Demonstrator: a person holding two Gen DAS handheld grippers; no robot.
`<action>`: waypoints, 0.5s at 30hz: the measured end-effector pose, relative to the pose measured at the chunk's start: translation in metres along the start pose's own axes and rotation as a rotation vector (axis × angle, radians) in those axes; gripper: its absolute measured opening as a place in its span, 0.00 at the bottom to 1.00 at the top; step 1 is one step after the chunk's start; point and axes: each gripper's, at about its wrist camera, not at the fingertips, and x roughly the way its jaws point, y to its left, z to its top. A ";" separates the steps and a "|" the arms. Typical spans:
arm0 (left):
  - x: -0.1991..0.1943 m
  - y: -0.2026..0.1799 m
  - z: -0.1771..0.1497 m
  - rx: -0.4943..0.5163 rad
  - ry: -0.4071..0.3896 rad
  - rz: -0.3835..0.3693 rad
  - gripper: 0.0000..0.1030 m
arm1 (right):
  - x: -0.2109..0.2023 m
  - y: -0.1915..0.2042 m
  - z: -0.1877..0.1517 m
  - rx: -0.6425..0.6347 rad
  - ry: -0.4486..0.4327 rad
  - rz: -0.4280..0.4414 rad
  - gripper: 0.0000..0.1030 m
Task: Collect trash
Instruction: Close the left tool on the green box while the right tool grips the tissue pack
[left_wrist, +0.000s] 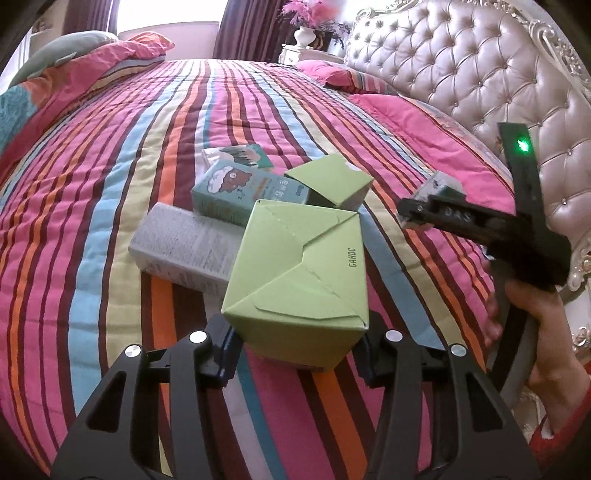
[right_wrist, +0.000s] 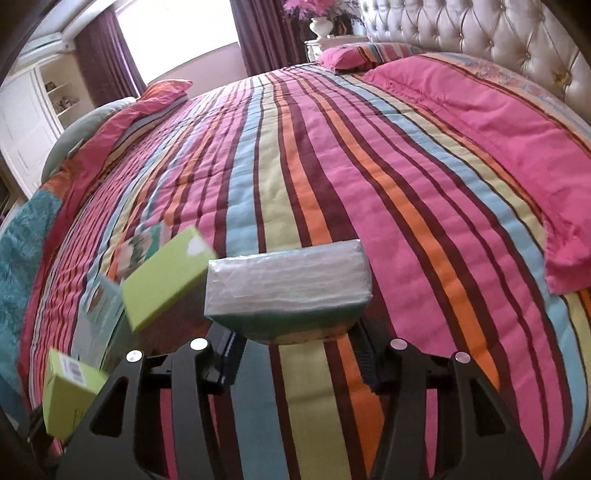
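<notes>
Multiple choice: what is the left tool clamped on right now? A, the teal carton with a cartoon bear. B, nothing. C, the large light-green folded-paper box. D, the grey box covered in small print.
C: in the left wrist view the left tool has its pads pressed on both sides of the large light-green folded-paper box.

A wide bed fills the room, covered by a quilted bedspread (right_wrist: 332, 177) in pink, maroon, orange, pale blue and cream stripes. A tufted, pale upholstered headboard (left_wrist: 461, 74) with a carved frame stands on the right, pink pillows (right_wrist: 480, 122) lying against it. Beyond, dark purple curtains (right_wrist: 258, 33) flank a bright window (right_wrist: 177, 29). A white vase (left_wrist: 304, 35) of pink flowers sits on a nightstand, and white shelving (right_wrist: 33, 110) stands at the left.
</notes>
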 end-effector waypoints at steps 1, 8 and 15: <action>-0.004 0.000 -0.004 -0.007 0.001 -0.003 0.47 | -0.006 0.001 -0.005 -0.010 -0.006 -0.001 0.48; -0.029 0.006 -0.024 -0.042 -0.002 -0.009 0.47 | -0.041 0.011 -0.041 -0.035 -0.005 0.040 0.48; -0.056 0.016 -0.045 -0.064 0.006 0.004 0.47 | -0.060 0.021 -0.073 -0.005 0.028 0.085 0.48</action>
